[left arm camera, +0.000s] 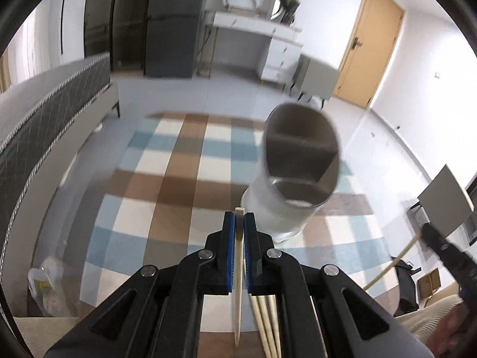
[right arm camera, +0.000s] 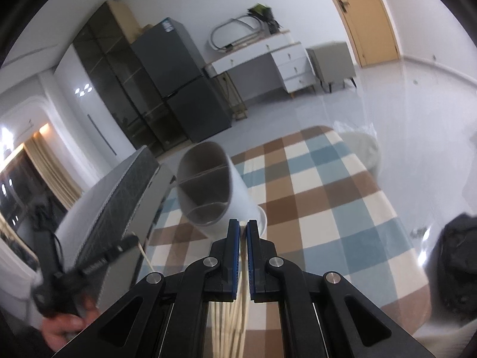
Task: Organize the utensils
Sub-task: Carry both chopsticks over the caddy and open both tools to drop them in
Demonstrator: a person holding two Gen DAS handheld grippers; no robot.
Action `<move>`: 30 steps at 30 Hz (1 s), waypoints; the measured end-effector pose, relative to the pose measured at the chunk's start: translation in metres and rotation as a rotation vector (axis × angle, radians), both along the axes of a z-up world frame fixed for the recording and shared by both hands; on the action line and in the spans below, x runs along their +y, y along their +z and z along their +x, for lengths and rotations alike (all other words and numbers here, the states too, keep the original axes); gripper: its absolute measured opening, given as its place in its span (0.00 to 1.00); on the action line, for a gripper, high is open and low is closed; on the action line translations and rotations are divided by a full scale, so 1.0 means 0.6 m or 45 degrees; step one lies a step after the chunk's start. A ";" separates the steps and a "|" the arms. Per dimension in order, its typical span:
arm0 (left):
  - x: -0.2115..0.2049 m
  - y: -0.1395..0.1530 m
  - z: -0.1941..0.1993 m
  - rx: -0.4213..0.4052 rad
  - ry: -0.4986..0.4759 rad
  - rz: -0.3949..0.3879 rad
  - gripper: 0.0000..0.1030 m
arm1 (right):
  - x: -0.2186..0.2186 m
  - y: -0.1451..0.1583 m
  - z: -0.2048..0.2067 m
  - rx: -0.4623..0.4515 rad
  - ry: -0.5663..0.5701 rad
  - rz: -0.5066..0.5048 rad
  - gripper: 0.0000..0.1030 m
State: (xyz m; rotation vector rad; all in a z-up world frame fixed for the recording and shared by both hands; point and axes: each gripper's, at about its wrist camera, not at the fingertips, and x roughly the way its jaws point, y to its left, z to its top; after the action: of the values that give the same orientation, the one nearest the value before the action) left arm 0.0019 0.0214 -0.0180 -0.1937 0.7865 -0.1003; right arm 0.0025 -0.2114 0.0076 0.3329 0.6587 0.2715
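Observation:
My left gripper (left arm camera: 239, 217) is shut on a single pale wooden chopstick (left arm camera: 237, 298) that stands between its blue pads, tip poking out above them. Several more chopsticks (left arm camera: 265, 322) lie under it. A white round utensil holder (left arm camera: 298, 164) with divided compartments stands just ahead and to the right, tilted in view and blurred. My right gripper (right arm camera: 243, 225) is shut on another chopstick (right arm camera: 244, 259), with the holder (right arm camera: 214, 191) close ahead on its left and a bundle of chopsticks (right arm camera: 226, 322) below. Each gripper also shows in the other's view: the right gripper (left arm camera: 432, 234) and the left gripper (right arm camera: 125, 244), each with a stick.
A checked blue, brown and white rug (left arm camera: 179, 179) covers the floor below. A grey bed (left arm camera: 44, 125) stands at the left, a dark fridge (right arm camera: 184, 83) and a white desk (right arm camera: 268, 56) at the back. A person's hand (right arm camera: 65, 331) holds the left gripper. A dark bag (right arm camera: 459, 256) sits at the right.

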 end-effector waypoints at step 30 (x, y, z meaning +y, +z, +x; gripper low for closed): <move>-0.013 0.246 0.082 -0.226 -0.167 -0.127 0.01 | 0.081 0.230 0.092 -0.443 0.176 -0.238 0.04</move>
State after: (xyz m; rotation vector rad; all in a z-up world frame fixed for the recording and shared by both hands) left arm 0.0510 0.0134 0.1299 -0.2244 0.6170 -0.2775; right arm 0.0575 -0.1626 0.1455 0.0571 0.3595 0.3863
